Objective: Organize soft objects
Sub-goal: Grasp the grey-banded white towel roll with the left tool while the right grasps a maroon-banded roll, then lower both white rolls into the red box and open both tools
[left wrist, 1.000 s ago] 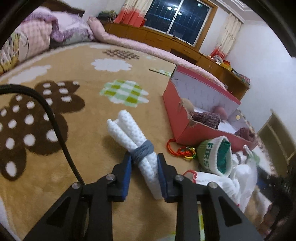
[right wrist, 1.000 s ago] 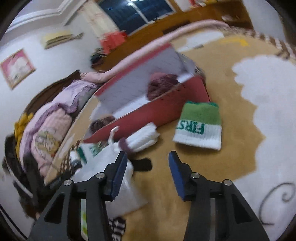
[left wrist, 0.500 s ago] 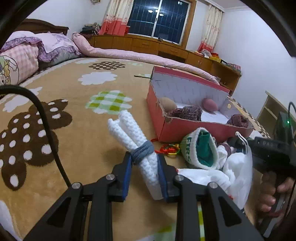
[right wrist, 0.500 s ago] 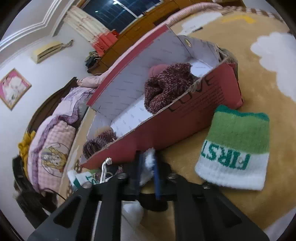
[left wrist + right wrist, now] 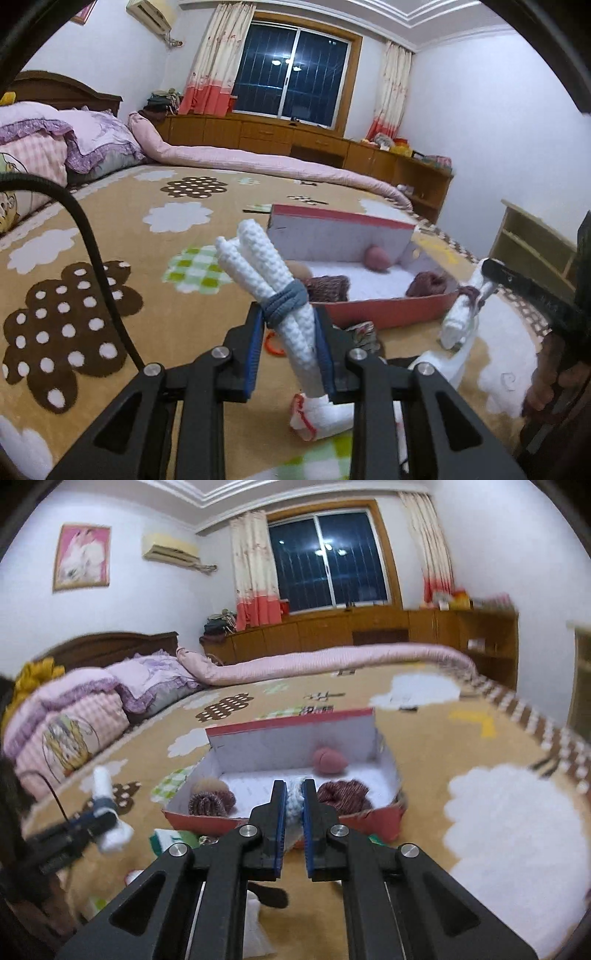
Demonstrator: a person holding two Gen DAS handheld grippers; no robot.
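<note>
You are in the carry step: each gripper has a soft bundle in its jaws, lifted off the bedspread, and the open red box sits ahead of both tools as the place to put them. Your left gripper [image 5: 290, 349] is clamped on a white knitted roll [image 5: 273, 291] tied round with a grey band; the roll sticks up and away from the pads, tilted toward the upper left, with its lower end hanging below them. Your right gripper [image 5: 294, 812] is pinched nearly together on a smaller white knitted bundle [image 5: 294, 800], which from the left wrist view hangs down from the tool tip, just short of the box's near wall. The red box [image 5: 384, 314] lies just beyond both tips and already holds a few dark knitted pieces and a pink ball [image 5: 328, 761]. As I judge it, the next move calls for bringing each bundle forward over the near wall, lowering it onto a bare patch of the white floor, then parting the jaws. Keep the long roll clear of the wall.
</note>
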